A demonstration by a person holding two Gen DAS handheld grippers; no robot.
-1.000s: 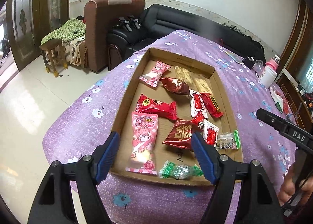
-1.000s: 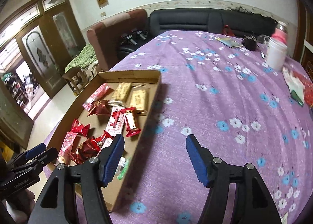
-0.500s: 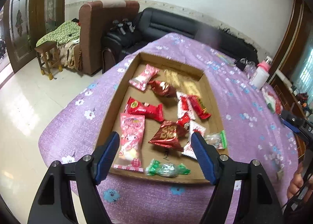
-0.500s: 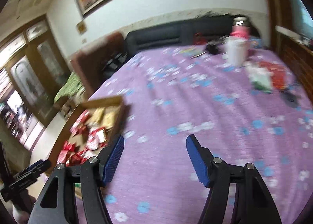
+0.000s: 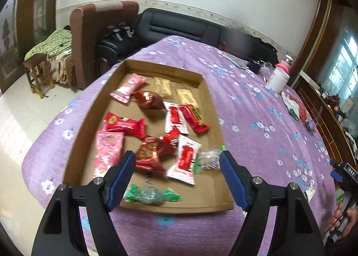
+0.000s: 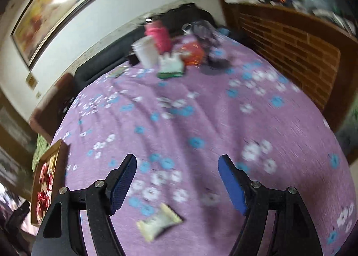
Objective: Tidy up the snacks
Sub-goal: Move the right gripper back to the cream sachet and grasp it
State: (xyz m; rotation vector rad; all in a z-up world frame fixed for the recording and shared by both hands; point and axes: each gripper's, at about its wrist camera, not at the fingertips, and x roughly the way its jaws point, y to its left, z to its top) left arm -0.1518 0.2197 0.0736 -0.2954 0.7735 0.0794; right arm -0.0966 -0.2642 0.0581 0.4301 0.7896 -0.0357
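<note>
A shallow cardboard tray on the purple flowered cloth holds several snacks: pink packs, red packs, a dark red foil bag, tan bars and green-ended candies. My left gripper is open and empty, hovering over the tray's near end. My right gripper is open and empty above the cloth, to the right of the tray. A pale loose snack pack lies on the cloth just below and between the right gripper's fingers. The right wrist view is blurred.
A white tub with a pink-lidded bottle, bags and clutter stand at the table's far end. A wooden cabinet borders the right side. A black sofa, a brown armchair and a stool lie beyond the table.
My right gripper has swung right, away from the tray, and the pale pack has come into its view. My left gripper stayed open over the tray's near end, shifting slightly.
</note>
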